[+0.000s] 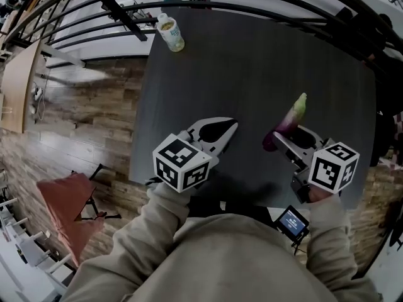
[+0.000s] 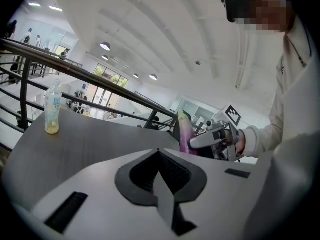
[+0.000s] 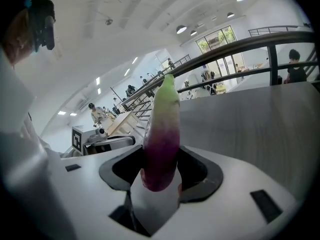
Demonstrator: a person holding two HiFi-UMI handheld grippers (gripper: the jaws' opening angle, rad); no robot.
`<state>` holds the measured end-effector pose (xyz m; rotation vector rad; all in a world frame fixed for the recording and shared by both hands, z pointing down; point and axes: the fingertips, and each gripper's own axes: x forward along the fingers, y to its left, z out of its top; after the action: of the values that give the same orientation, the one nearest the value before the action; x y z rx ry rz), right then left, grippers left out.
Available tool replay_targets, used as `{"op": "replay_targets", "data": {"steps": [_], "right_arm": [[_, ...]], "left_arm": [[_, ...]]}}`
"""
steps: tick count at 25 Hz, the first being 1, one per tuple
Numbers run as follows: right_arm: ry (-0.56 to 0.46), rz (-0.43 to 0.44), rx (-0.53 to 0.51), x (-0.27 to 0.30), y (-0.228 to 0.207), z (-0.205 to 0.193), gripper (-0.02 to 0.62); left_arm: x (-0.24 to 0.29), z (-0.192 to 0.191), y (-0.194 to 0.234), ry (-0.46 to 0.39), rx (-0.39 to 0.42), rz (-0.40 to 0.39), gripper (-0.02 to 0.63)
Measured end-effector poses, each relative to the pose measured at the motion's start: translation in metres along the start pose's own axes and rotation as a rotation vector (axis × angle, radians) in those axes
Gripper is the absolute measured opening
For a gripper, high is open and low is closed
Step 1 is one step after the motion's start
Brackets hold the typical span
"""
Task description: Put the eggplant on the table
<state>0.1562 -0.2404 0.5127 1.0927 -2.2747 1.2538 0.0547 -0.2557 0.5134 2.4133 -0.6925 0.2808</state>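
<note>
Right gripper view alone: eggplant (image 3: 161, 134) against jaws

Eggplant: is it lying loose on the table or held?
Held. The right gripper clamps the eggplant by its purple end; the green tip sticks out.

1. In the head view the light is even, moderate daylight. The dark tabletop (image 1: 252, 68) has a faint sheen and a soft, broad shadow near its close edge.
2. Strong fisheye distortion bows the railings (image 1: 252, 5) along the top, and the corners go dark.
3. Both gripper views sit inside a round black vignette. They are bright overall, lit by ceiling lamps (image 2: 105, 46) and blown-out windows (image 3: 217, 36).
4. The eggplant (image 3: 161, 144) looks slightly soft up close, and the far background is small and hazy.
</note>
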Motion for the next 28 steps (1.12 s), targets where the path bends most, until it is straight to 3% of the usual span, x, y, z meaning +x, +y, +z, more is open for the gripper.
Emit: {"op": "replay_targets", "data": {"steps": [28], "right_arm": [[0.278,-0.012,0.151,0.046,-0.055,-0.127,0.229]], "left_arm": [[0.007,-0.105,0.007,0.144,-0.119,0.005,0.003]]}}
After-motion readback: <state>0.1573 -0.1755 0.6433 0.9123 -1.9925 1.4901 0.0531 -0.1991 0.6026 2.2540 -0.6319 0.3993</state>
